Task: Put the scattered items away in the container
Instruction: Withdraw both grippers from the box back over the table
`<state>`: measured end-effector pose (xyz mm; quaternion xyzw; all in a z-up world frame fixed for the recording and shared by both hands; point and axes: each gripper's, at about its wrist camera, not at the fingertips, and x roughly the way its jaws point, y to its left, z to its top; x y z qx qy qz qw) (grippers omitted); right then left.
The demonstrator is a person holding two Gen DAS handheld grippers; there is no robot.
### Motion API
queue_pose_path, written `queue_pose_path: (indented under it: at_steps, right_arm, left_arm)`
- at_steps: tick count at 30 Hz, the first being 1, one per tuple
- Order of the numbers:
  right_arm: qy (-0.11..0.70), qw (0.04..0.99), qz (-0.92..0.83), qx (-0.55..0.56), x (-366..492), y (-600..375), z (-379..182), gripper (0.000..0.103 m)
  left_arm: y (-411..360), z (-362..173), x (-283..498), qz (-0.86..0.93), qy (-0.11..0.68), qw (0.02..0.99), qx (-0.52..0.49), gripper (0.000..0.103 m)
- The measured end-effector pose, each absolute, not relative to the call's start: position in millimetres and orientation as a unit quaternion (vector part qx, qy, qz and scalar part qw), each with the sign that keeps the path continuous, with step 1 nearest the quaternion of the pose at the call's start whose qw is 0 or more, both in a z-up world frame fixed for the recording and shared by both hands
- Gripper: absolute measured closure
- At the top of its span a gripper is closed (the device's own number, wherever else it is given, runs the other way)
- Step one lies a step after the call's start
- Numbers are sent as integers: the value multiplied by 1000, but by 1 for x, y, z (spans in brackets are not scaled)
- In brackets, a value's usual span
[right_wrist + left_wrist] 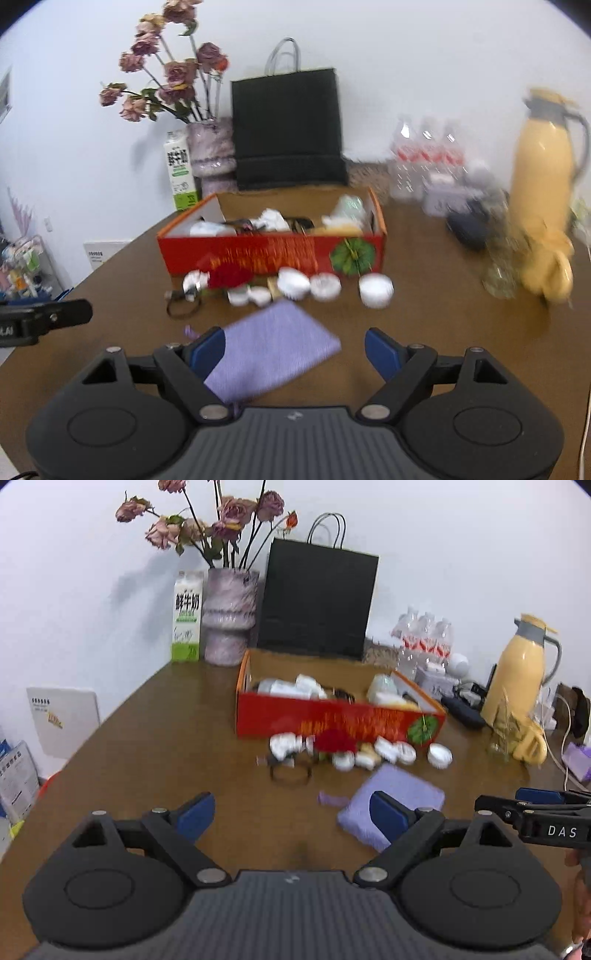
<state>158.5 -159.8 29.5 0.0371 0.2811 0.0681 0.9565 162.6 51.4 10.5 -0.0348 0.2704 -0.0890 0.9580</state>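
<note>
Roughly 7 white cups (pixel 293 282), 1 red box (pixel 273 251); both grippers (pixel 291 814) (pixel 295 349) wide apart, empty.

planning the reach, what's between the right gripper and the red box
The purple pouch, then white paper cups and a red flower before the red box; right wrist view.

Glossy wooden table (pixel 147 738); cardboard box (pixel 332 720)

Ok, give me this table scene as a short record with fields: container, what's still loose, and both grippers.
container: red box, open top, already holding several items
loose items: purple pouch nearest the grippers; white paper cups, red flower and black ring lying in front of the box
left gripper: open, empty
right gripper: open, empty, above the pouch
surface: brown table
</note>
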Motion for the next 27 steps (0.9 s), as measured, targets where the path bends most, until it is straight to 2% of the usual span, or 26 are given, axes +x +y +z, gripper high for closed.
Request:
queue_pose_path:
  at_steps: [6, 14, 22, 27]
  right_arm:
    - [282, 957, 64, -3, 114, -149, 4, 21]
    - [301, 949, 83, -37, 82, -132, -12, 21]
    - [307, 949, 67, -29, 82, -138, -15, 23]
    - [302, 951, 61, -14, 94, -148, -15, 28]
  left_arm:
    - [43, -13, 120, -96, 258, 961, -7, 10]
    - [36, -24, 108, -108, 271, 956, 3, 10]
    - [15, -37, 106, -114, 265, 955, 61, 10]
    - [14, -37, 124, -123, 278, 952, 37, 12]
